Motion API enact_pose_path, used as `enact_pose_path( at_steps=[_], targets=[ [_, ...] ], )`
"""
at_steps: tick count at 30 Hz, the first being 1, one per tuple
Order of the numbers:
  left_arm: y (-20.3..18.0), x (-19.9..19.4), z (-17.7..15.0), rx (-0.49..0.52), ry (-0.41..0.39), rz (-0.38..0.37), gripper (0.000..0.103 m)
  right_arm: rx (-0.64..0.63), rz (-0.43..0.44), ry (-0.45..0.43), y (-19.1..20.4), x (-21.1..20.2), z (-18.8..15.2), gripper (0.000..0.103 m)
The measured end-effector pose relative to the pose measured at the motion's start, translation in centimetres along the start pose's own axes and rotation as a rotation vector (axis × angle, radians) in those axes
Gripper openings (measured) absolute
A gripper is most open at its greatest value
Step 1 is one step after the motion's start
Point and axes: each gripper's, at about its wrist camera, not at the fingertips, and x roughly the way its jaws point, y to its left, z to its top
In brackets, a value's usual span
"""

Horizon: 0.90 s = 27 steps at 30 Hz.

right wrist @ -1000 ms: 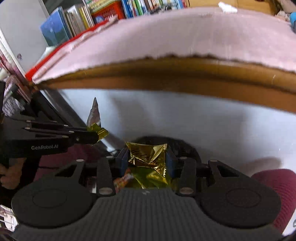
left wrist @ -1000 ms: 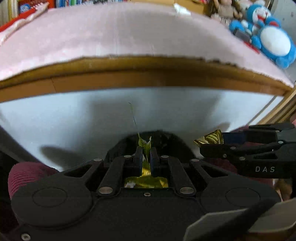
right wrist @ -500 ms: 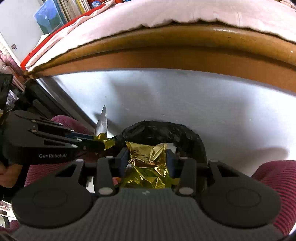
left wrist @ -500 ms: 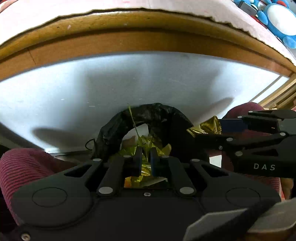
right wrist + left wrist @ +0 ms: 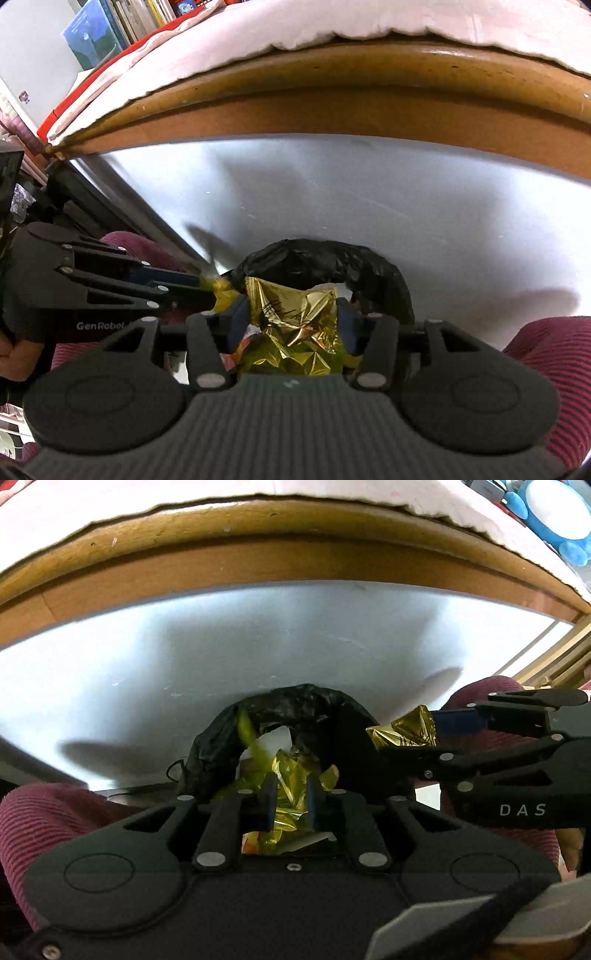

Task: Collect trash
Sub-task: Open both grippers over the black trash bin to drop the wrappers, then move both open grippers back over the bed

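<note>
Two grippers: both black and hard-edged, pointing down over the bin
Left gripper (image 5: 290,797): jaws have just been opening; a narrow gap, a blurred yellow-green scrap (image 5: 248,738) loose above them
Right gripper (image 5: 293,325): jaws have just been opening; crinkled gold foil wrapper (image 5: 295,317) sits between the blue pads, whether they press it I cannot tell
Bin bag (image 5: 325,264): glossy, crumpled black plastic, round mouth, foil and white paper inside
Table edge (image 5: 258,565): curved brown wood under pale pink cloth
Knees: ribbed maroon fabric either side
</note>
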Motion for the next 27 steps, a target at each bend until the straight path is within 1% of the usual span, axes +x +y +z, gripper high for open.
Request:
enact_pose_path(
  at_steps=[3,4,6,7,15,20,22,24,27],
  targets=[
    [-0.1,0.0,0.0,0.015,-0.004,0.006,0.026,0.008,0.000,0.000,-0.1,0.0,0.0,0.070],
    [-0.2,-0.1,-0.1,0.021,-0.005,0.006,0.027,0.009,0.001,0.001,-0.1,0.0,0.0,0.071],
    [-0.2,-0.2,-0.1,0.029,-0.008,0.008,0.034,0.009,0.001,0.002,-0.1,0.0,0.0,0.072],
    [-0.2,-0.2,-0.1,0.032,-0.011,0.010,0.035,0.008,0.001,0.004,-0.1,0.0,0.1,0.074],
    [-0.4,-0.6,0.0,0.035,-0.022,0.025,0.040,0.016,0.002,0.001,-0.3,-0.1,0.2,0.080],
    [-0.4,-0.7,0.1,0.041,-0.027,0.017,0.042,0.015,-0.001,-0.008,-0.3,-0.5,0.3,0.080],
    [-0.6,-1.4,0.3,0.057,-0.045,0.009,0.043,0.006,0.000,-0.021,-0.3,-1.1,0.6,0.080],
    [-0.9,-2.5,0.6,0.086,-0.083,-0.002,0.044,-0.003,0.008,-0.043,-0.4,-2.1,1.2,0.080],
    [-1.1,-5.2,1.5,0.115,-0.154,-0.048,0.049,-0.016,0.024,-0.101,-0.4,-4.1,2.5,0.080]
  ],
)
